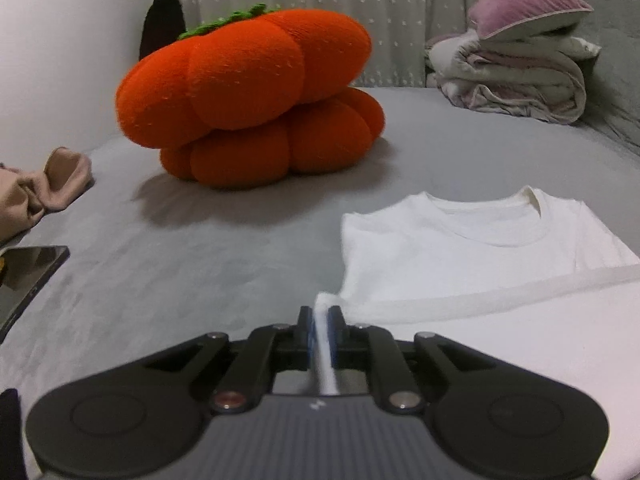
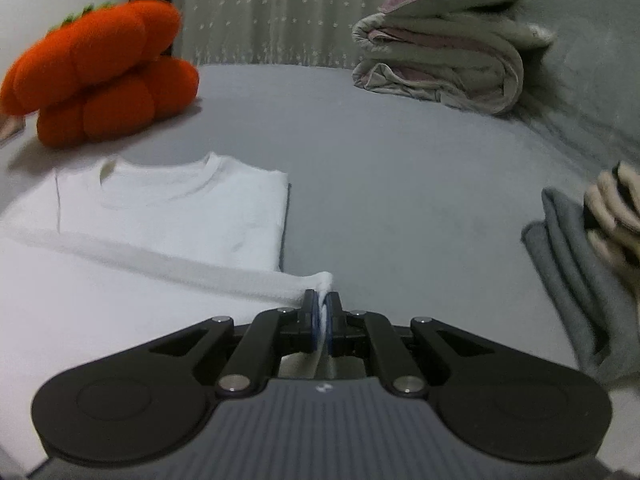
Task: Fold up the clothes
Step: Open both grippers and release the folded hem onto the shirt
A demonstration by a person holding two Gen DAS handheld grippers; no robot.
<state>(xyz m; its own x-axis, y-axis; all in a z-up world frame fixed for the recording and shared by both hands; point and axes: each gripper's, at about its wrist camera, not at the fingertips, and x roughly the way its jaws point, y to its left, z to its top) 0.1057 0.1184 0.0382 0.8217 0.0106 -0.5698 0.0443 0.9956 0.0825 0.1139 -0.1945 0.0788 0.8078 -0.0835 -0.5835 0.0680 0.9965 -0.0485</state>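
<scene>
A white T-shirt (image 1: 460, 248) lies on the grey bed, collar facing away, its sides folded in. My left gripper (image 1: 321, 316) is shut on the shirt's near left corner, and white cloth runs between the blue pads. In the right wrist view the same white T-shirt (image 2: 168, 208) spreads to the left, and my right gripper (image 2: 321, 305) is shut on its near right corner. The lifted hem stretches as a white band between the two grippers, over the lower part of the shirt.
An orange pumpkin cushion (image 1: 248, 96) sits at the back left of the grey bed (image 1: 180, 264). Folded bedding with a purple pillow (image 1: 516, 68) lies at the back right. Beige clothes (image 1: 36, 196) and a dark phone (image 1: 28, 276) lie left; grey folded garments (image 2: 576, 264) lie right.
</scene>
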